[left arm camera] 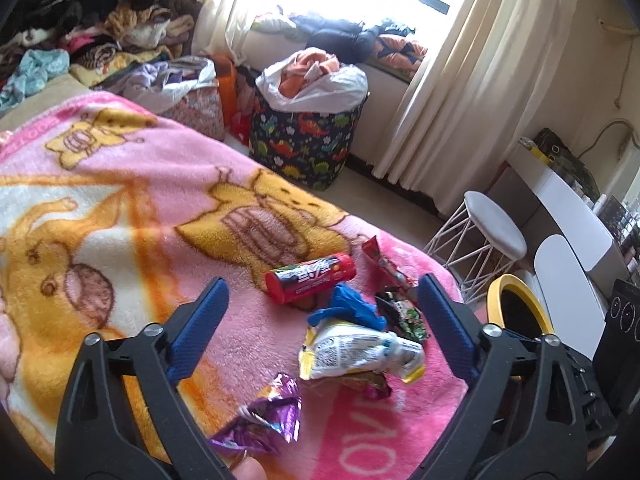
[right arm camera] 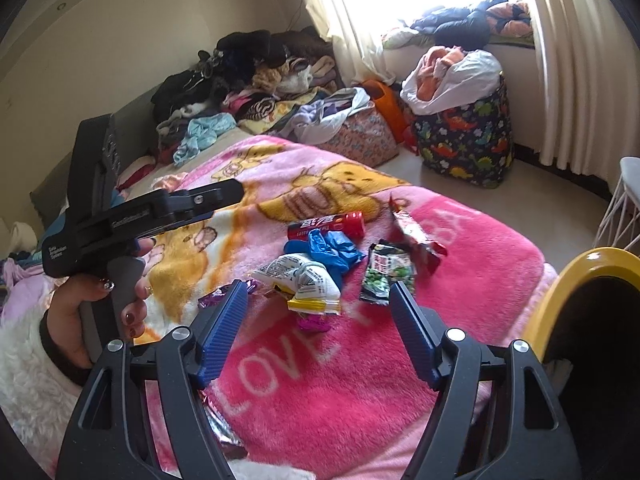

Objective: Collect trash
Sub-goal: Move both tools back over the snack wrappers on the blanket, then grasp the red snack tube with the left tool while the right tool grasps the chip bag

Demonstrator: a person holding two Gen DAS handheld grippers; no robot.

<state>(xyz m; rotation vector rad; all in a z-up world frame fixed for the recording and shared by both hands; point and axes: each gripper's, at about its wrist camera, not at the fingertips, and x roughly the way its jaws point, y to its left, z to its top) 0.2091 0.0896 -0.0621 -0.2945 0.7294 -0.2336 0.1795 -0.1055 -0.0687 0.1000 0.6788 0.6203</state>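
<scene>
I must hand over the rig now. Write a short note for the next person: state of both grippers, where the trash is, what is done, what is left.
Left gripper: open, empty, above the trash on the bed.
Right gripper: open, empty, over the same pile.
Trash, all on the pink blanket: red tube, blue glove, white packet, green snack bag, red wrapper, purple wrapper.
Yellow-rimmed bin: beside the bed, at the right.
Done: nothing picked yet, it seems.
Left: grasp each piece and drop it in the bin.
</scene>
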